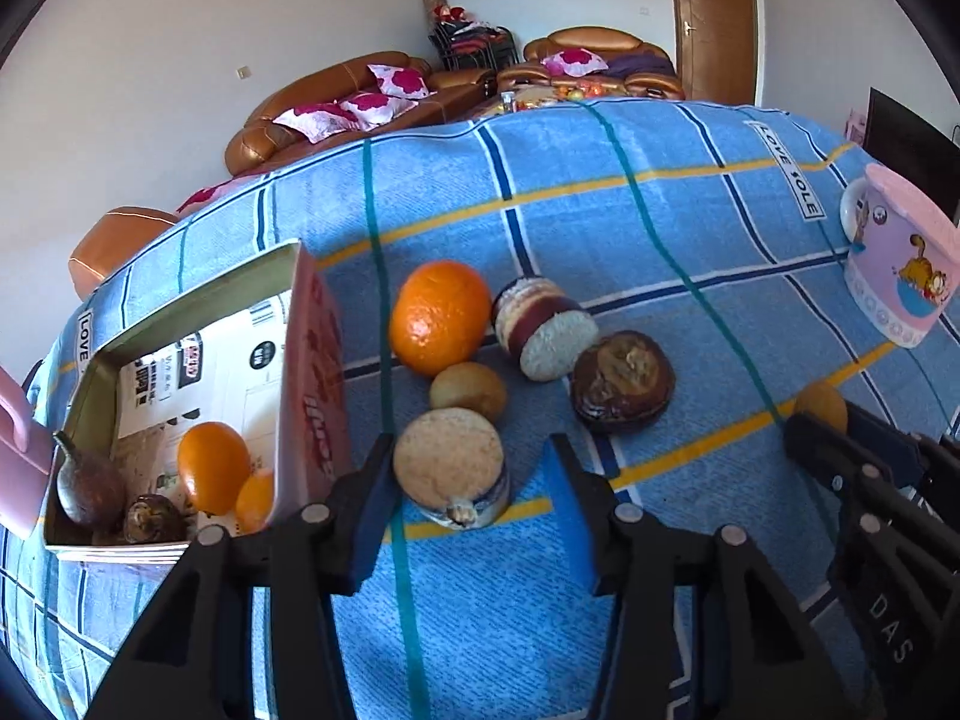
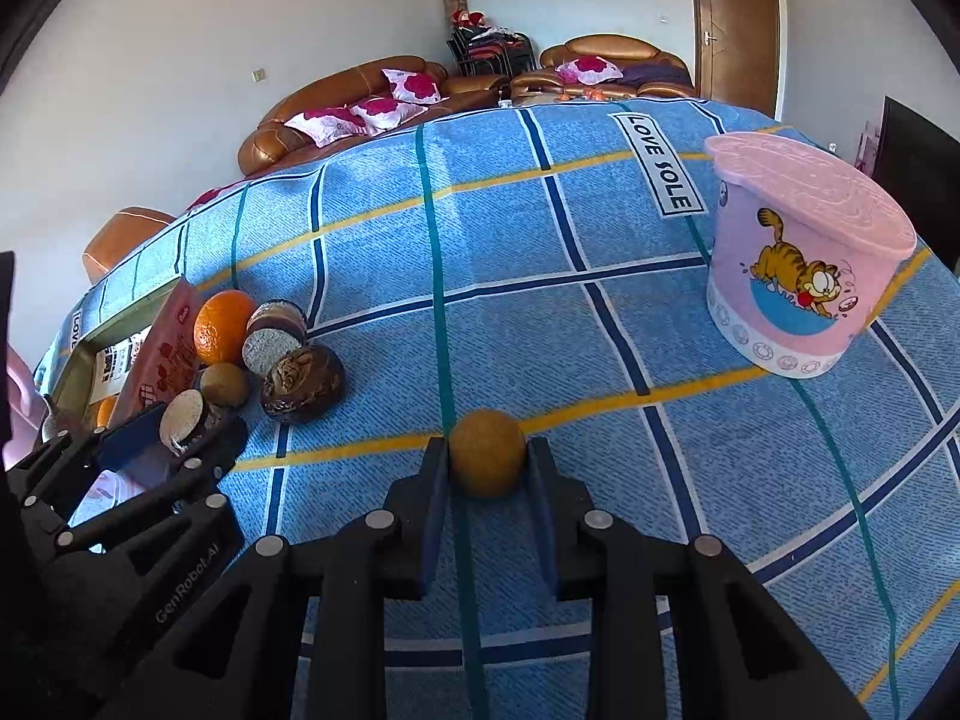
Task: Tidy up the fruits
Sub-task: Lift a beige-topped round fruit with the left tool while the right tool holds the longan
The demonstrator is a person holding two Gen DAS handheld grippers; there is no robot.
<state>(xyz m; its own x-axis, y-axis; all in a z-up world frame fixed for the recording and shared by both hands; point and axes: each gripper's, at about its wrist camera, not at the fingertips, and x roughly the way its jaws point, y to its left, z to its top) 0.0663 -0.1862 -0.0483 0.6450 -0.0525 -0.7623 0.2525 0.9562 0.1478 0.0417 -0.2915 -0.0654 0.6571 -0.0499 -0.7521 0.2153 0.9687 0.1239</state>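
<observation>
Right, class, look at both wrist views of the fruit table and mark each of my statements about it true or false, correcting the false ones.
1. The right gripper is shut on a small brown round fruit. True.
2. The pink lidded tub lies on its side. False: it stands upright with its lid on.
3. The open box already holds orange fruit. True.
4. The left gripper has nothing between its fingers. False: a cut cylindrical piece with a pale top sits between them.
5. The large orange is inside the box. False: it rests on the blue checked cloth beside the box.
</observation>
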